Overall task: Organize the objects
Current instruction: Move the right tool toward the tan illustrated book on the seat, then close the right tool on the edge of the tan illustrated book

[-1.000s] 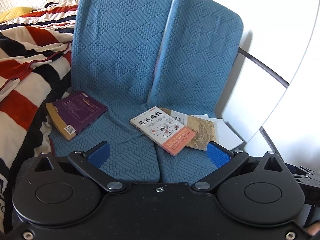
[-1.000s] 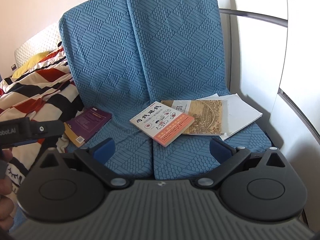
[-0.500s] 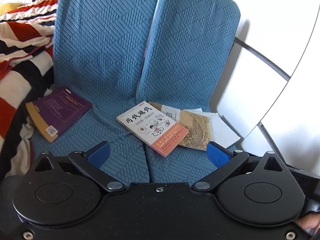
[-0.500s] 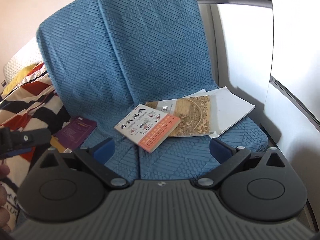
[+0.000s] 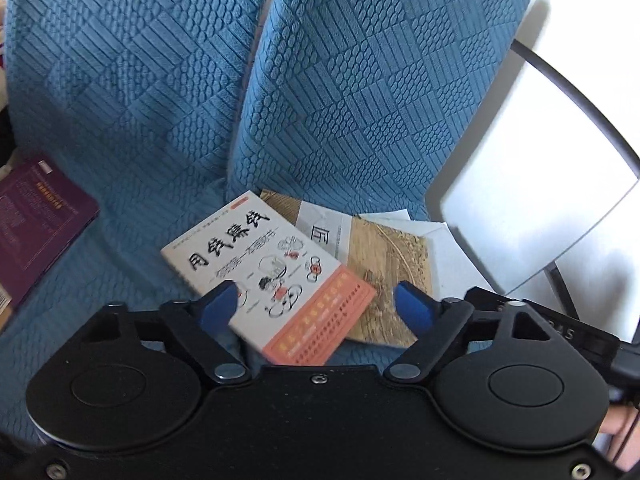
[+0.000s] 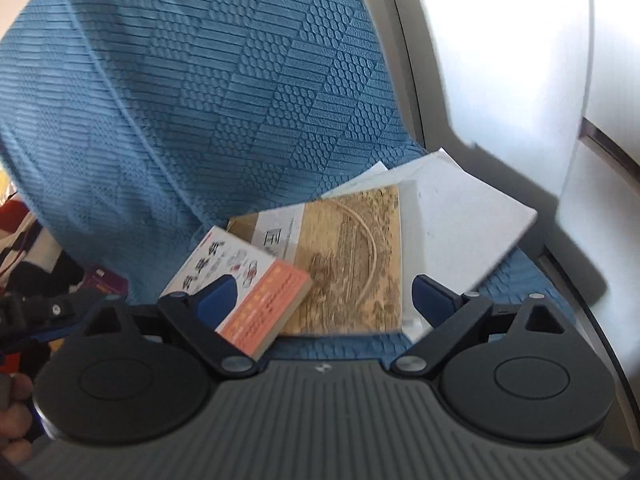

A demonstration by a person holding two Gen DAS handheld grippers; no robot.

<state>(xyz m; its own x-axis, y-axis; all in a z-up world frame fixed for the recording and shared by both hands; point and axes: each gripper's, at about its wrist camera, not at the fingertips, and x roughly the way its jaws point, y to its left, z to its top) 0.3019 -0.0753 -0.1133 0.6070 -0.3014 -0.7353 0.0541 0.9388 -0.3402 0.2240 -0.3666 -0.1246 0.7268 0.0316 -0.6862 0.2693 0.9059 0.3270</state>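
Blue quilted seat [image 5: 120,272] bears purple book [image 5: 36,216]; tan book [image 6: 348,260]; white papers [image 6: 460,220].

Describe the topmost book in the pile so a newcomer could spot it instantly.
On the blue quilted seat, find the overlapping pile at the foot of the backrests. The white book lies on top, over the tan book; it alone has big black characters and a salmon-orange band.

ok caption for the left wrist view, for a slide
Open left gripper nearing a white-and-orange book lying atop a tan book on blue cushions.

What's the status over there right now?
Left gripper open, right gripper open, both empty. White-and-orange book overlaps tan book. Nothing blocking.
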